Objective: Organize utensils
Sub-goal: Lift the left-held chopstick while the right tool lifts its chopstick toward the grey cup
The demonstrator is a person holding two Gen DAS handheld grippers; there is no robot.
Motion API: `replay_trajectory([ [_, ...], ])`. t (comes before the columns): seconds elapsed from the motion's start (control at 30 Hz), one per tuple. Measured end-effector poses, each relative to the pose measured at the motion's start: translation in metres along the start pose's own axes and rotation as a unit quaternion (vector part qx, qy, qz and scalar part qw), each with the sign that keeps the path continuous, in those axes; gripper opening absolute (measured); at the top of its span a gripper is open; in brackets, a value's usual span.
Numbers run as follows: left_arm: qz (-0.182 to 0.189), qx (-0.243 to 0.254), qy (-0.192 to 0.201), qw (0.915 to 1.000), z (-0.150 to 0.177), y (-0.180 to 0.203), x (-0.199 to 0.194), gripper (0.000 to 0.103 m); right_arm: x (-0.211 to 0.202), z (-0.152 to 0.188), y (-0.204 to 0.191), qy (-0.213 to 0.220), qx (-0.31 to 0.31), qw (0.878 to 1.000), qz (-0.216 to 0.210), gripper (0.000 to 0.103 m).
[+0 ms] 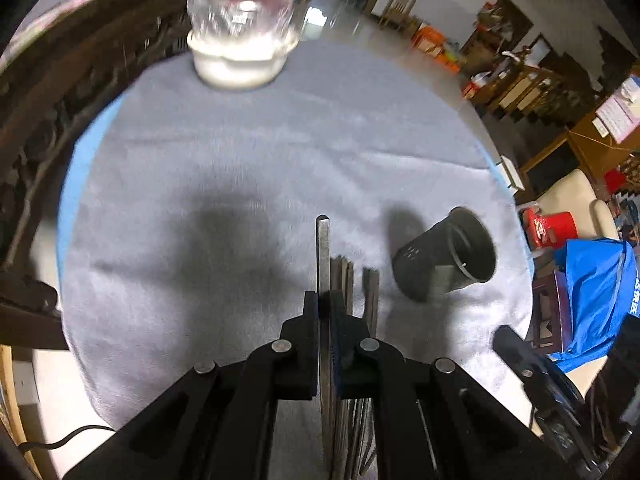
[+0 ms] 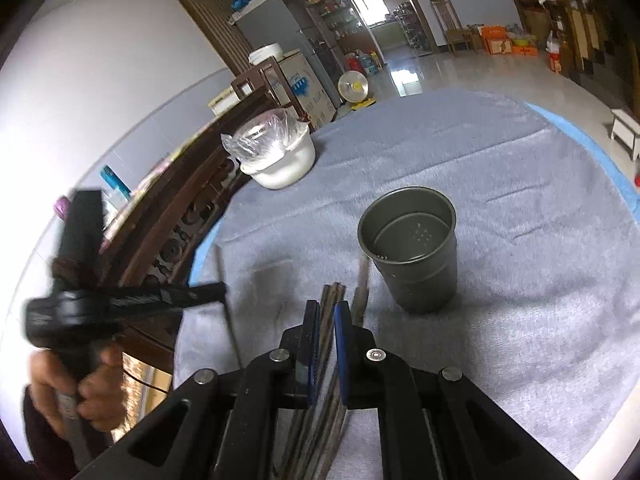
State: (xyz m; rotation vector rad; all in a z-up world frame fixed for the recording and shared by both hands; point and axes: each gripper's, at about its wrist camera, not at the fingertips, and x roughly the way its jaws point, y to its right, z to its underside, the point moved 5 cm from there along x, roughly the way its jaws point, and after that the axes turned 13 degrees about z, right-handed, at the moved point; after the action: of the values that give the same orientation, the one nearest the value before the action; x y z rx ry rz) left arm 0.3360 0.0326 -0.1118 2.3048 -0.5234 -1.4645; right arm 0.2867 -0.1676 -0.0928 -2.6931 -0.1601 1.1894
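Left gripper (image 1: 325, 304) clamps a metal utensil (image 1: 322, 248), right gripper (image 2: 324, 316) chopsticks (image 2: 330, 300), lower ends hidden.

The cup (image 2: 412, 256) is dull grey metal, the cloth (image 2: 500, 184) is soft and fuzzy, the chopsticks (image 2: 334, 300) look like wood.
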Motion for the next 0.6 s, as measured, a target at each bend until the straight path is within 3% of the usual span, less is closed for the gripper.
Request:
replay_trajectory([
  [0.17, 0.01, 0.003, 0.002, 0.9999, 0.001, -0.001, -0.005, 0.006, 0.019, 0.011, 0.011, -0.037, 0.017, 0.999, 0.003, 0.011],
  [0.27, 0.014, 0.001, -0.002, 0.9999, 0.001, -0.001, -0.006, 0.006, 0.036, 0.021, 0.015, -0.082, 0.035, 0.996, -0.031, 0.012],
  [0.37, 0.018, -0.006, -0.011, 0.9998, 0.004, -0.005, -0.001, 0.006, 0.054, 0.029, 0.016, -0.114, 0.028, 0.993, -0.008, 0.014],
  [0.43, 0.02, -0.011, -0.013, 0.9997, 0.004, -0.009, 0.001, 0.006, 0.067, 0.034, 0.015, -0.132, 0.031, 0.991, -0.014, 0.014],
  [0.6, 0.025, -0.025, -0.027, 0.999, 0.005, -0.02, 0.012, 0.006, 0.087, 0.035, 0.008, -0.151, 0.031, 0.988, 0.005, 0.014],
])
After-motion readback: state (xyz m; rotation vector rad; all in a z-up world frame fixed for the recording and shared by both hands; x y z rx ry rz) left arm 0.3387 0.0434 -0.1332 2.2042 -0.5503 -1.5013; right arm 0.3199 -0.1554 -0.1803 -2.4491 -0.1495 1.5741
